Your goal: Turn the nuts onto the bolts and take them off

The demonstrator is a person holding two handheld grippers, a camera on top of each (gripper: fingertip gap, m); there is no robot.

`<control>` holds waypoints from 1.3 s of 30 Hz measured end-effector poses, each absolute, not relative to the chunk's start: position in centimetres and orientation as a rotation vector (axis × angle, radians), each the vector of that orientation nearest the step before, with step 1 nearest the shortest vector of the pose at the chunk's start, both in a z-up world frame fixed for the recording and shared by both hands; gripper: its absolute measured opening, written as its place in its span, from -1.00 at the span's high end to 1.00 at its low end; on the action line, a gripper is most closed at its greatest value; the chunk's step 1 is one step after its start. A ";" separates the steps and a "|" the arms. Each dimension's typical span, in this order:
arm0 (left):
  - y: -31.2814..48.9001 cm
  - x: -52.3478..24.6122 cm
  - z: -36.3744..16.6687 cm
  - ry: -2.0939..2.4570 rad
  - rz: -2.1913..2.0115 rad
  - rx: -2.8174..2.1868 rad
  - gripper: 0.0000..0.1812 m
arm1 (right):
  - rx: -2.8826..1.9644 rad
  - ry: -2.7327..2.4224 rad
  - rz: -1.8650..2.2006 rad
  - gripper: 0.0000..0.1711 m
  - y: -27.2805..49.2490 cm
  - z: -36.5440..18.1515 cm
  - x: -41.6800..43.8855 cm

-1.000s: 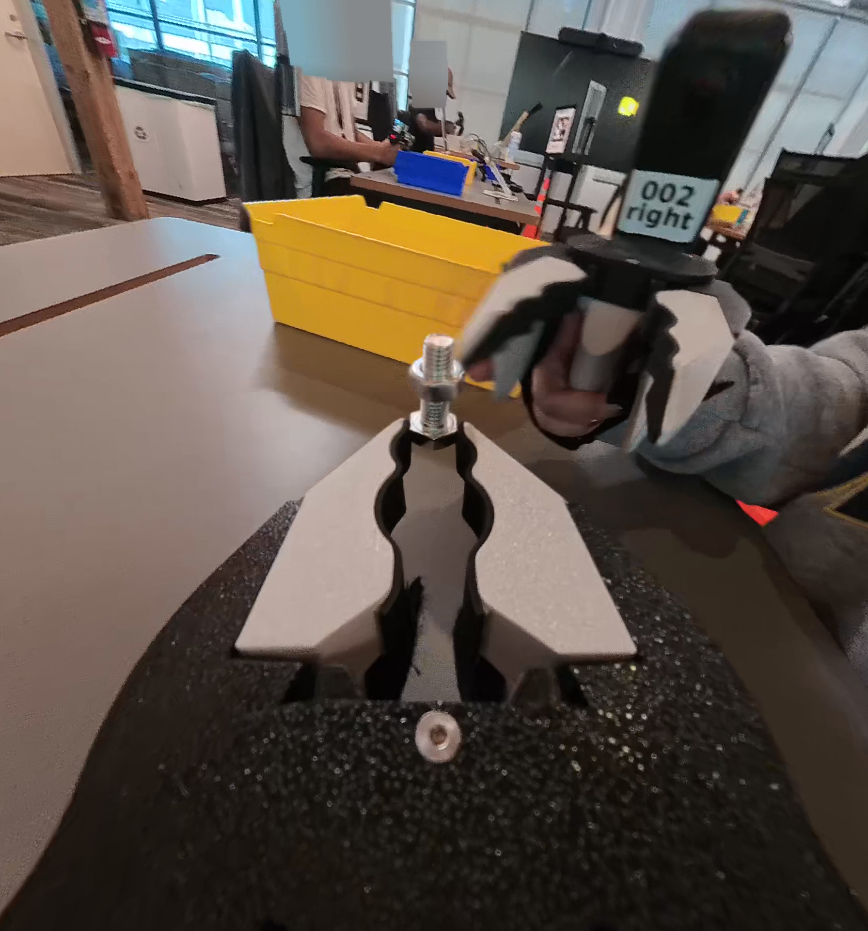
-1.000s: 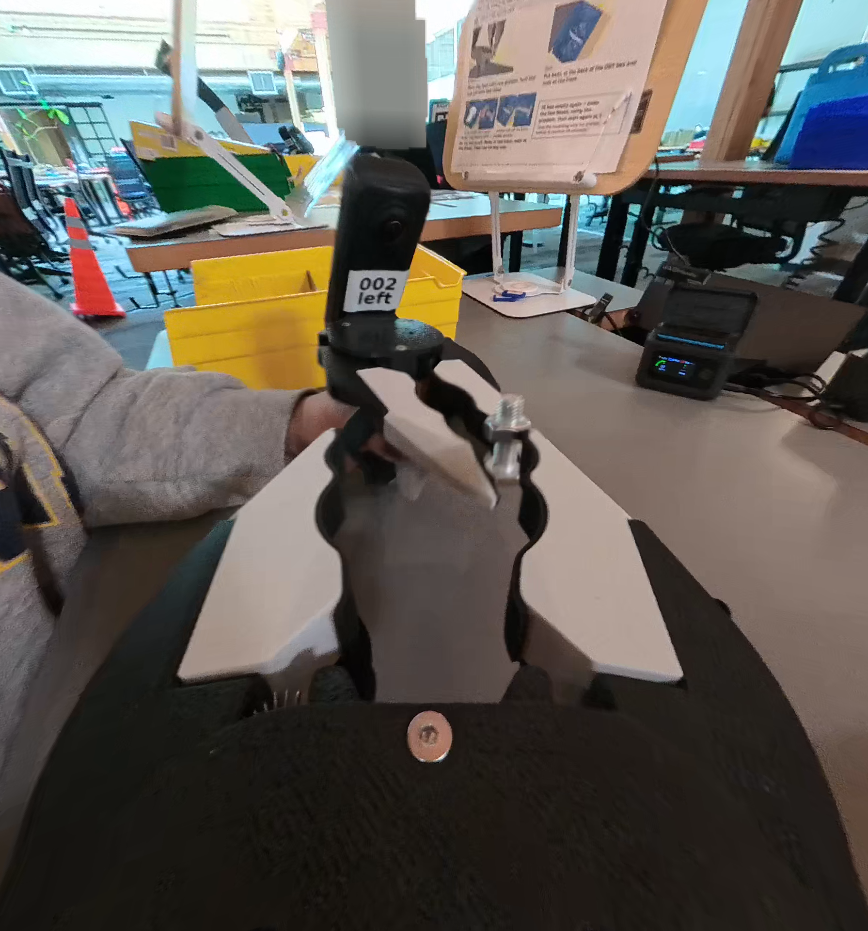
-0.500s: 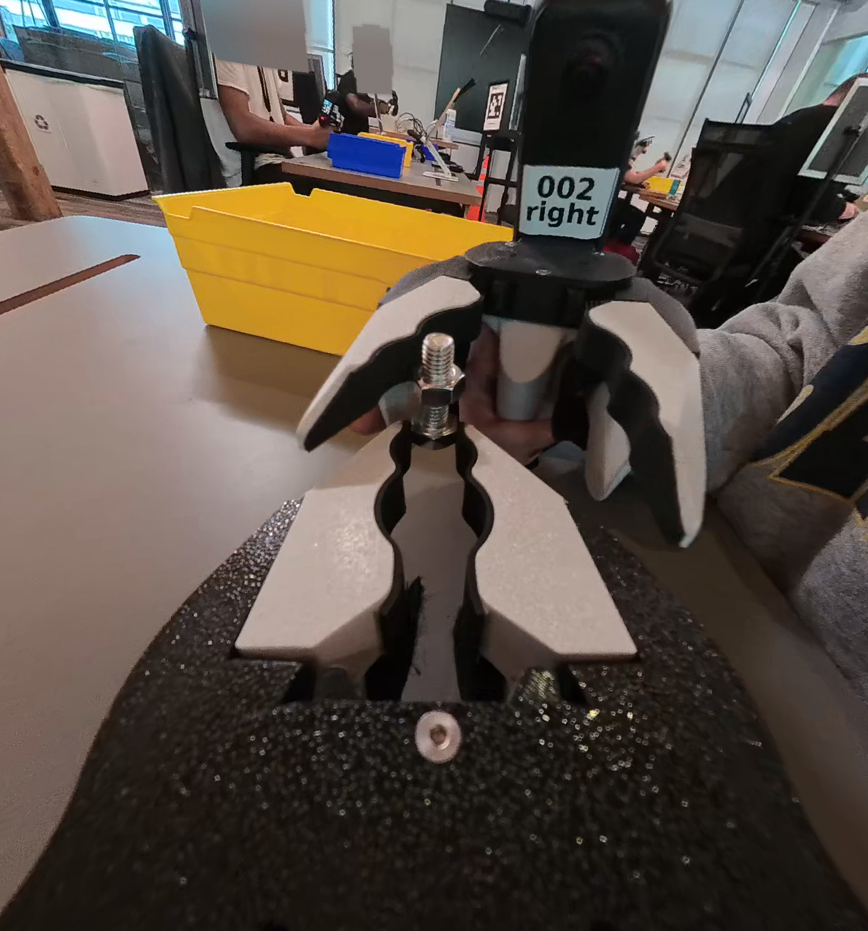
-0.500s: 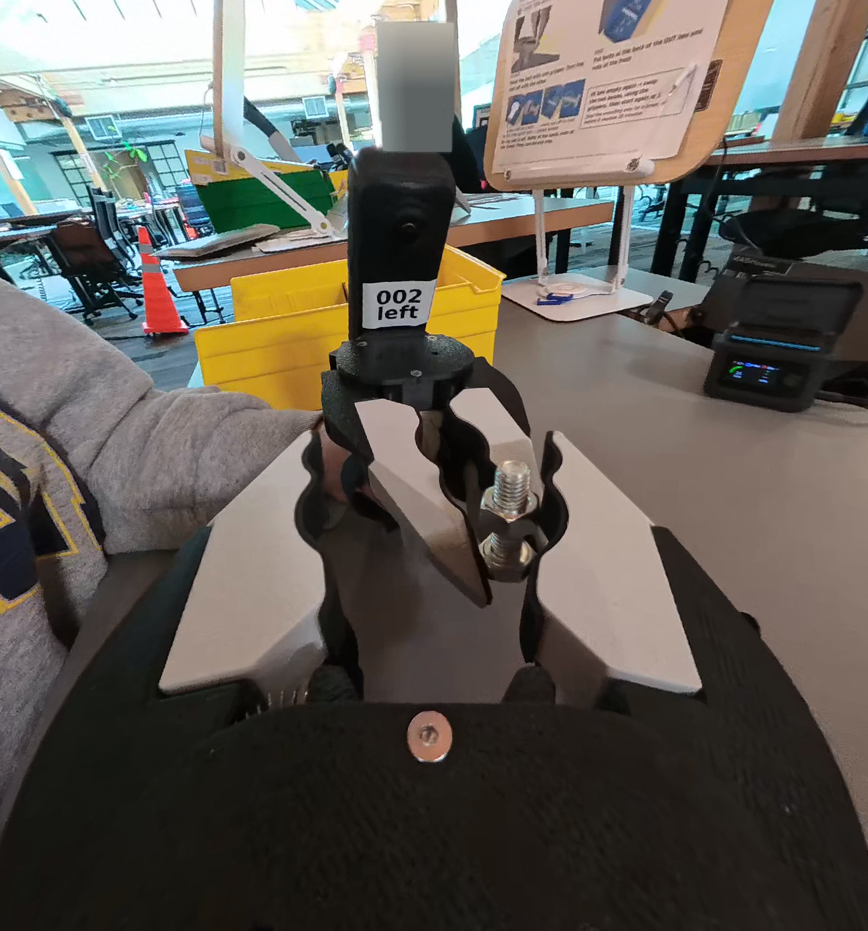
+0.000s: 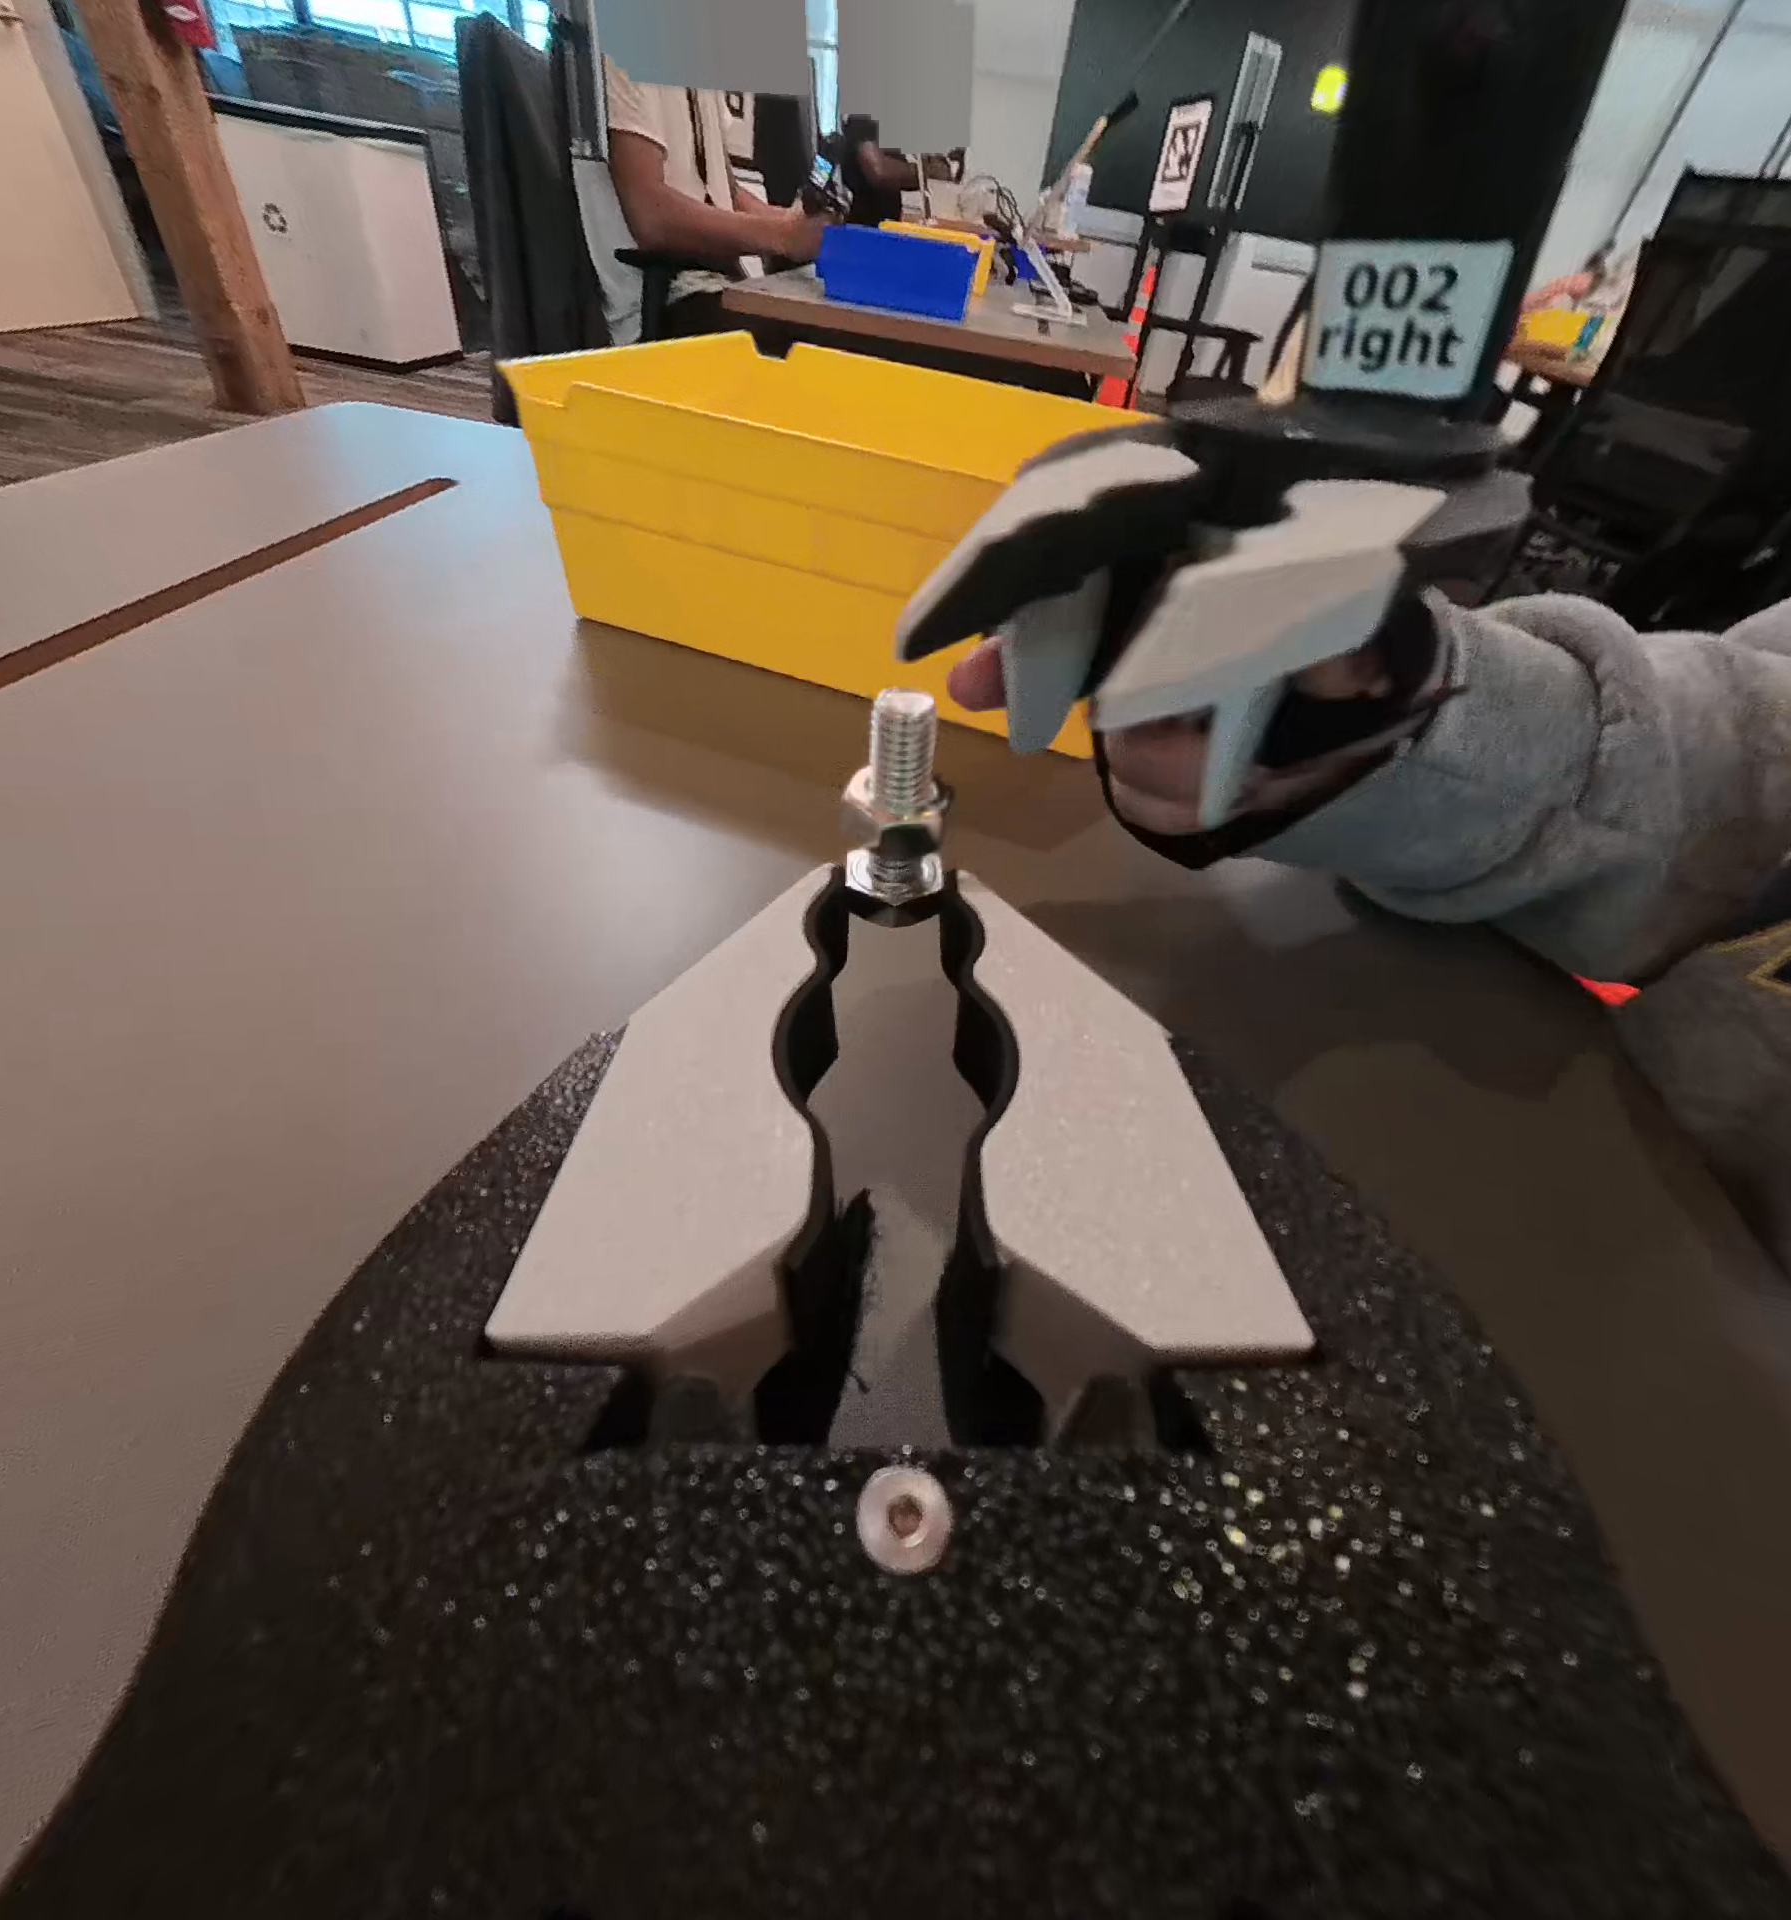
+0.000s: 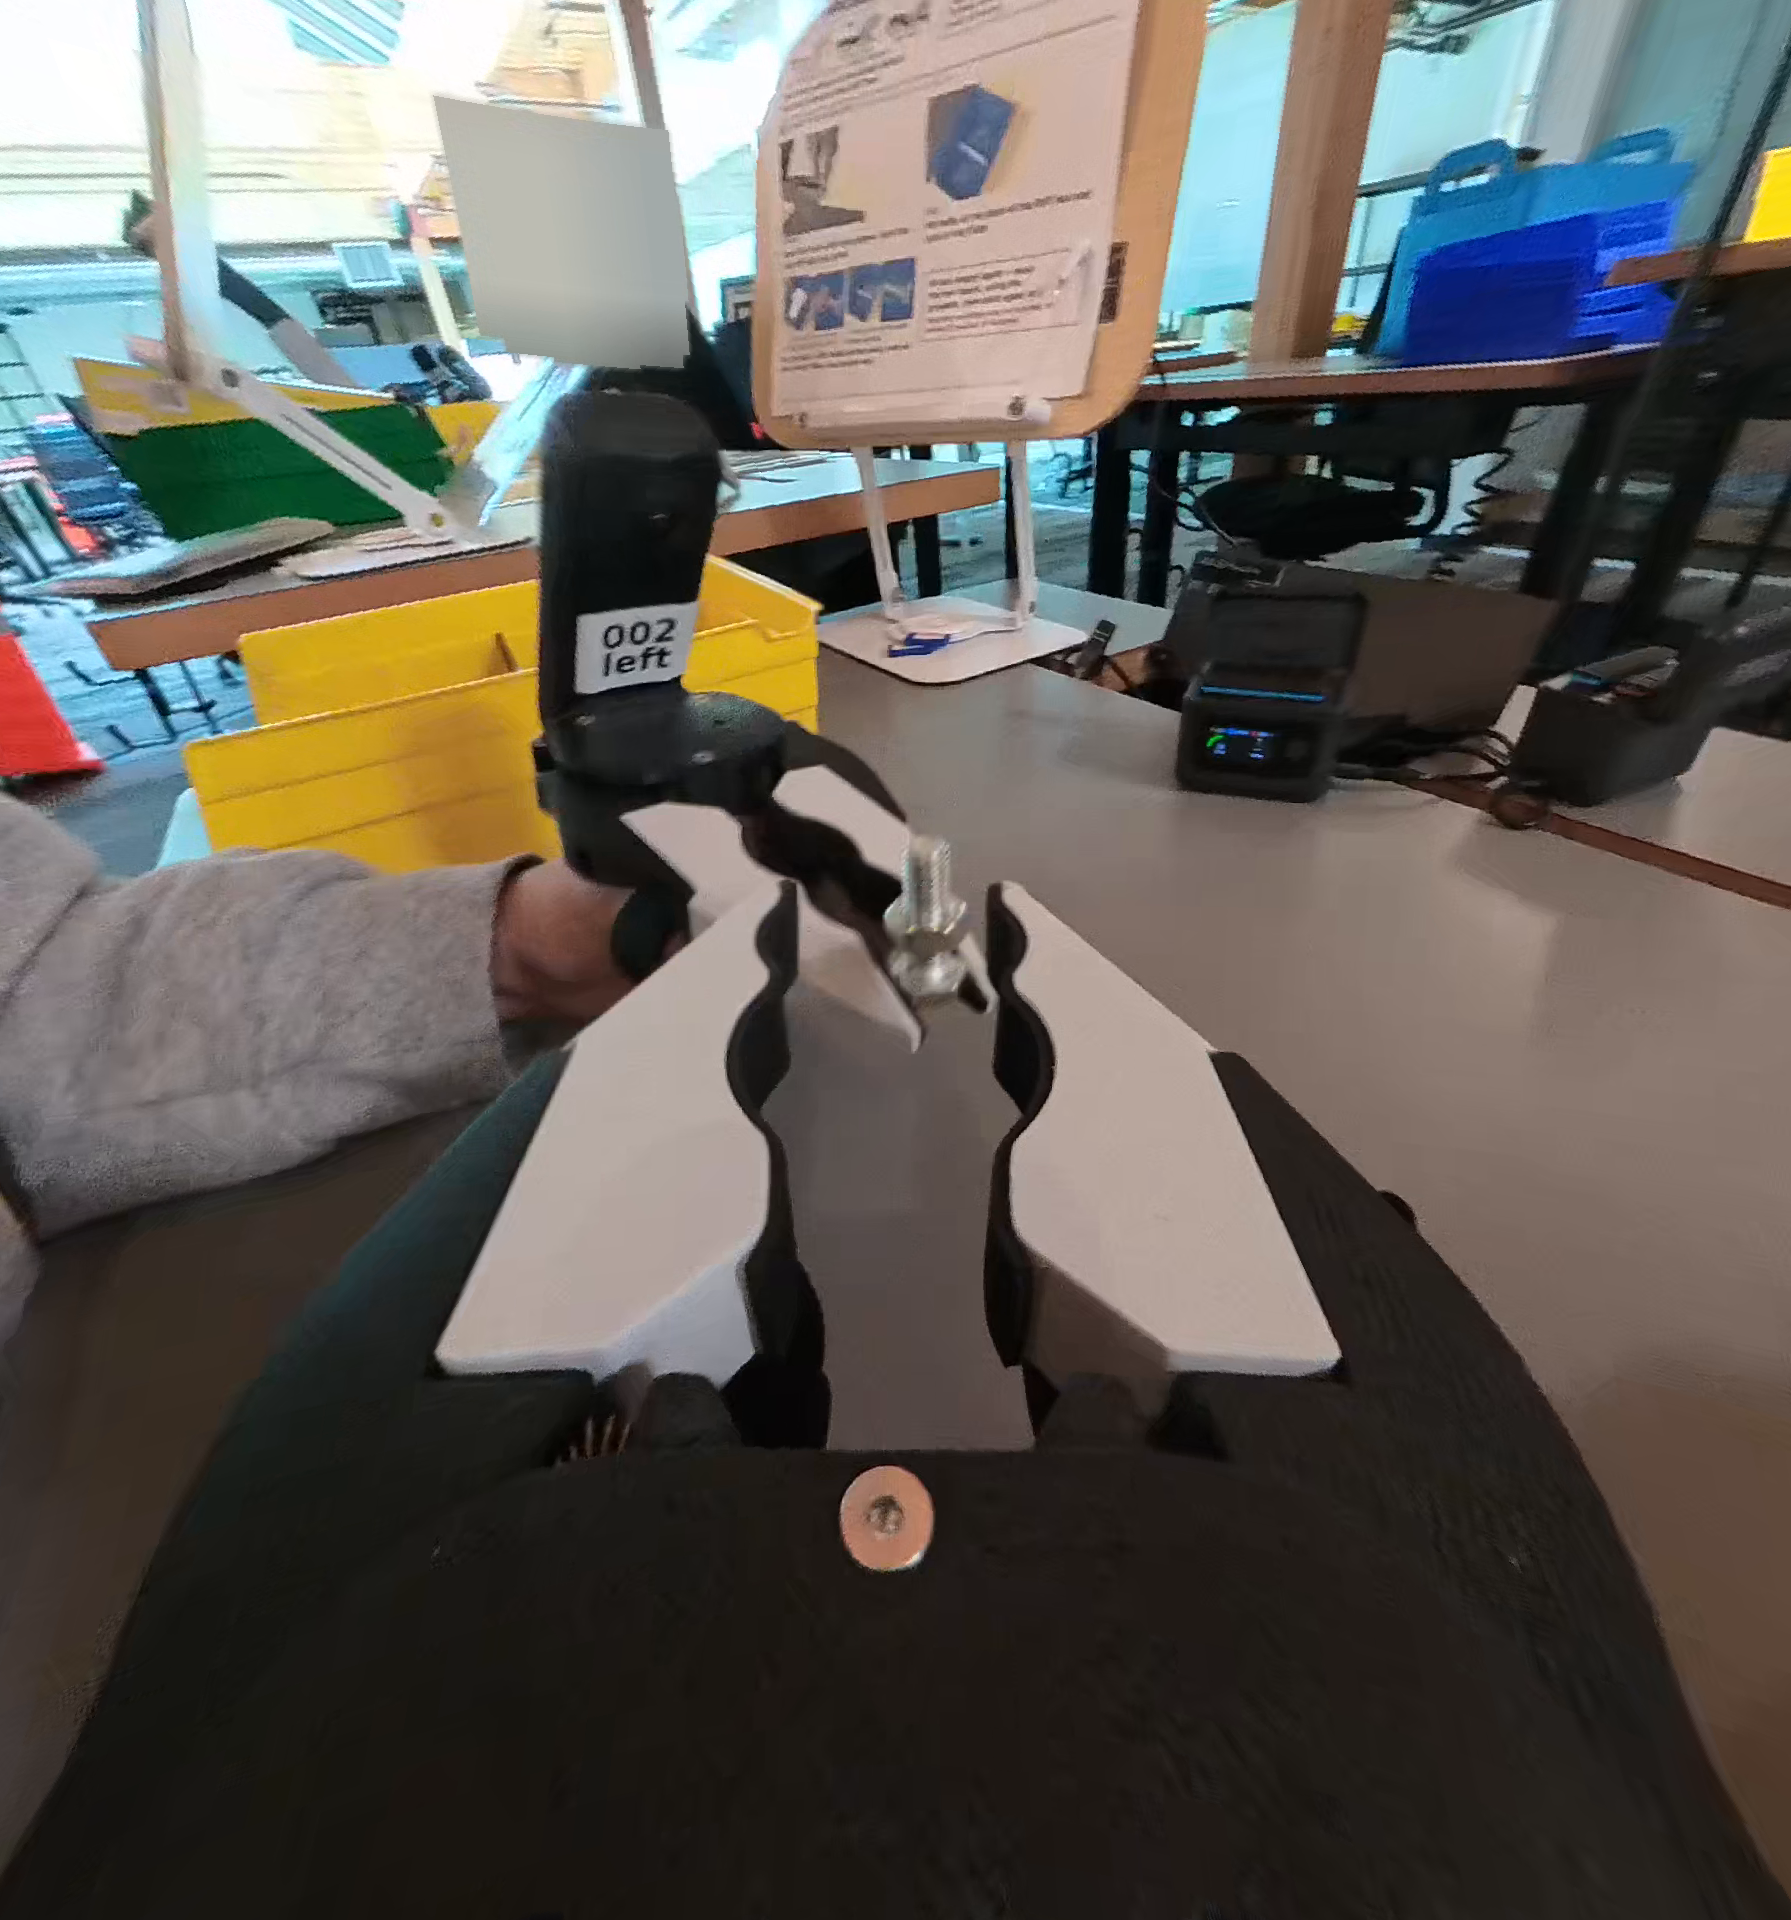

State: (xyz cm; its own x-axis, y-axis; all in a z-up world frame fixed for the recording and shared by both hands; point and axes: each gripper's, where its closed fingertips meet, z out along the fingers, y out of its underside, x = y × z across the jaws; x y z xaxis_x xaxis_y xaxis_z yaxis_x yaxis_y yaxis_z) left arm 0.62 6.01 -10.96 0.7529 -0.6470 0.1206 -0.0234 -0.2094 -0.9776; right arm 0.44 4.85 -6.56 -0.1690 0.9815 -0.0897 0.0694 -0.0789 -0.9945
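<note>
A silver bolt [image 5: 903,732] stands upright with a hex nut [image 5: 893,821] threaded low on it, close to the head. My left gripper [image 5: 893,906] is shut on the bolt's head and holds it above the table. My right gripper [image 5: 1067,727] is open and empty, up and to the right of the bolt, not touching it. In the right wrist view the bolt [image 6: 922,868] and nut [image 6: 927,925] show just beyond my right gripper [image 6: 891,899], held in the left gripper [image 6: 938,987].
A yellow bin [image 5: 766,499] stands on the grey table [image 5: 247,831] behind the bolt; it also shows in the right wrist view [image 6: 382,748]. A small black device [image 6: 1265,707] and a sign board on a stand [image 6: 953,208] are at the back right. A grey sleeve [image 5: 1597,779] is on the right. The grippers' ends are close to 4 cm from one another. From either gripper's tips it is about 30 cm to the small black device [image 6: 1265,707].
Half a second ago the open right gripper was around the nut; it has now drawn back up and to the right. The nut sits lower on the thread than a second ago.
</note>
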 end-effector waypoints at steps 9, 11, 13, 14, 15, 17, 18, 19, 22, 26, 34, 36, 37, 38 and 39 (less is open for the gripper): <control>5.7 1.7 -10.9 0.588 -0.620 -1.686 0.83 | -1.266 -1.444 1.273 0.90 4.7 -7.7 -0.9; 5.8 1.8 -10.9 0.595 -0.599 -1.676 0.83 | -1.277 -1.441 1.283 0.90 4.8 -7.6 -0.7; 5.9 1.8 -10.6 0.602 -0.547 -1.646 0.83 | -1.279 -1.433 1.281 0.91 4.9 -7.5 -0.5; 5.9 1.8 -10.3 0.607 -0.526 -1.625 0.83 | -1.279 -1.426 1.277 0.90 5.0 -7.3 -0.3; 5.9 1.7 -10.1 0.601 -0.508 -1.609 0.79 | -1.281 -1.416 1.268 0.91 5.1 -7.1 -0.2; 6.4 0.8 -9.7 0.544 -0.472 -1.602 0.56 | -1.283 -1.400 1.248 0.91 5.4 -6.2 0.4; 6.7 0.2 -9.6 0.504 -0.451 -1.605 0.47 | -1.285 -1.388 1.233 0.90 5.5 -5.6 0.8; 6.9 -0.6 -9.5 0.462 -0.427 -1.603 0.42 | -1.294 -1.377 1.209 0.91 5.9 -5.0 1.2; 7.3 -3.1 -8.7 0.335 -0.330 -1.566 0.36 | -1.340 -1.403 1.127 0.90 6.7 -3.9 3.0; 7.3 -5.0 -8.0 0.251 -0.276 -1.537 0.36 | -1.414 -1.369 1.003 0.90 9.3 -2.1 6.3; 7.3 -5.1 -8.2 0.240 -0.275 -1.544 0.40 | -1.830 -1.138 0.741 0.91 19.0 -4.0 15.7; 7.3 -5.1 -8.2 0.239 -0.277 -1.544 0.41 | -1.958 -1.127 0.720 0.91 20.0 -6.1 17.5; 7.3 -5.1 -8.2 0.239 -0.280 -1.543 0.42 | -2.017 -1.125 0.722 0.91 20.3 -7.1 18.2; 7.3 -5.1 -8.2 0.237 -0.282 -1.543 0.43 | -2.079 -1.133 0.734 0.91 20.3 -8.1 18.7; 7.3 -5.1 -8.2 0.235 -0.283 -1.543 0.43 | -2.134 -1.142 0.748 0.91 20.2 -9.1 19.1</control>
State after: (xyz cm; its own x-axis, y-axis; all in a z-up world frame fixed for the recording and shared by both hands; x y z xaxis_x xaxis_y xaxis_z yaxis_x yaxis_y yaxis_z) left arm -5.12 7.29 -8.17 0.9454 -0.3247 0.0279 0.0318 0.0068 -0.9995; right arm 19.07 20.25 -9.08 0.4716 0.8600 -0.1949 0.5223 -0.4505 -0.7241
